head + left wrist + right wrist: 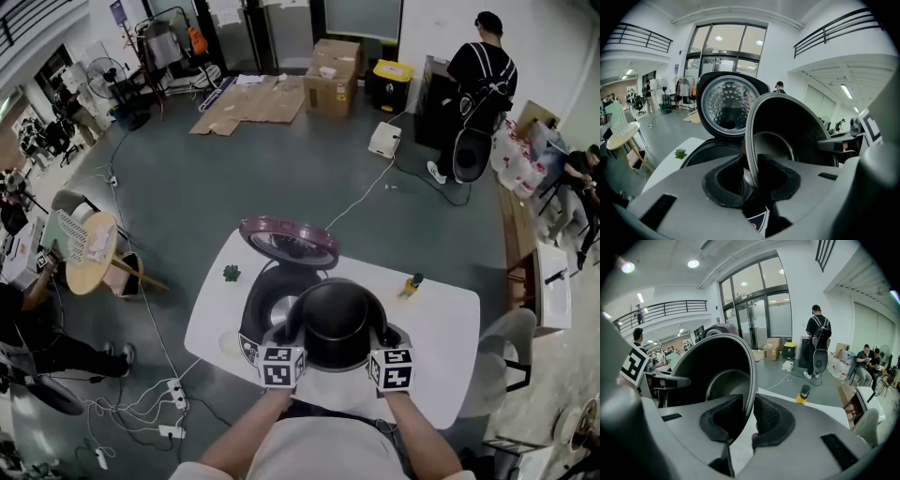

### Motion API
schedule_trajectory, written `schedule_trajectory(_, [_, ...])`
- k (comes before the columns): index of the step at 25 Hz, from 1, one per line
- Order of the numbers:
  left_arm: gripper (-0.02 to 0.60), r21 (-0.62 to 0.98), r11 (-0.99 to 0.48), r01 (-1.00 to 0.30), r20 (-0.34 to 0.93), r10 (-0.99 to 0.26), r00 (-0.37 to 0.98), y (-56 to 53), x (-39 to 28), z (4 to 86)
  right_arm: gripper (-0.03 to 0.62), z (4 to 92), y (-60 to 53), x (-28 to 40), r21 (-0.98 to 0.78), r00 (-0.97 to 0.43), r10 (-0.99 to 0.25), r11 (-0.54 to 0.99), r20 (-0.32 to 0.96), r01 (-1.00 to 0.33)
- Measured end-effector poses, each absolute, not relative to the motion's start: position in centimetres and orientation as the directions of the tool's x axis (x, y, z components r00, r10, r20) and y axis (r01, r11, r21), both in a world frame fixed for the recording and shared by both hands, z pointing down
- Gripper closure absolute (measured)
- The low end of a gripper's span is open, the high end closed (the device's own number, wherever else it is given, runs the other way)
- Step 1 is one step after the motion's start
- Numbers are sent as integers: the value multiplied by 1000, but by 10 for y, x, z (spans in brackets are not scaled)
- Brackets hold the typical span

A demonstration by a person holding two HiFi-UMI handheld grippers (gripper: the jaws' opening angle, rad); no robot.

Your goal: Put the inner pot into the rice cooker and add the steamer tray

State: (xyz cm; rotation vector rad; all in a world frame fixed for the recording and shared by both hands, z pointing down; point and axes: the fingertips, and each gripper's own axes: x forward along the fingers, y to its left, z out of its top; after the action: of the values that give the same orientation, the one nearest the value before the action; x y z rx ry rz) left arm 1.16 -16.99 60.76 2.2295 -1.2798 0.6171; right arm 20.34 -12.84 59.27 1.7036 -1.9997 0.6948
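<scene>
A white surface (441, 328) stands in the middle of an open workshop floor, with a grey chair (511, 347) drawn up at its right end and cables trailing off to the left. On it sit a small green plant (231, 273) at the far left and a yellow-and-black bottle (411, 283) at the far right, both well clear of the work. The rice cooker (272, 298) stands between them with its lid (289, 241) tipped up and back, so its well is open. The dark inner pot (336, 323) hangs off the surface at the near side of the cooker, overlapping its right edge from the head view. The left tool (750, 173) is clamped on the pot's left rim, one pad inside the wall and one outside. The right tool (749, 420) grips the opposite rim the same way, so the pot is carried between the two.
</scene>
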Motion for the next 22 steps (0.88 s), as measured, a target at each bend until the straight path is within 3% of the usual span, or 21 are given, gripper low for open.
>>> schedule_trajectory(22, [480, 186, -306, -933, 591, -724, 356, -191, -120, 618, 505, 604, -177, 75, -44, -251, -744, 287, 619, -957])
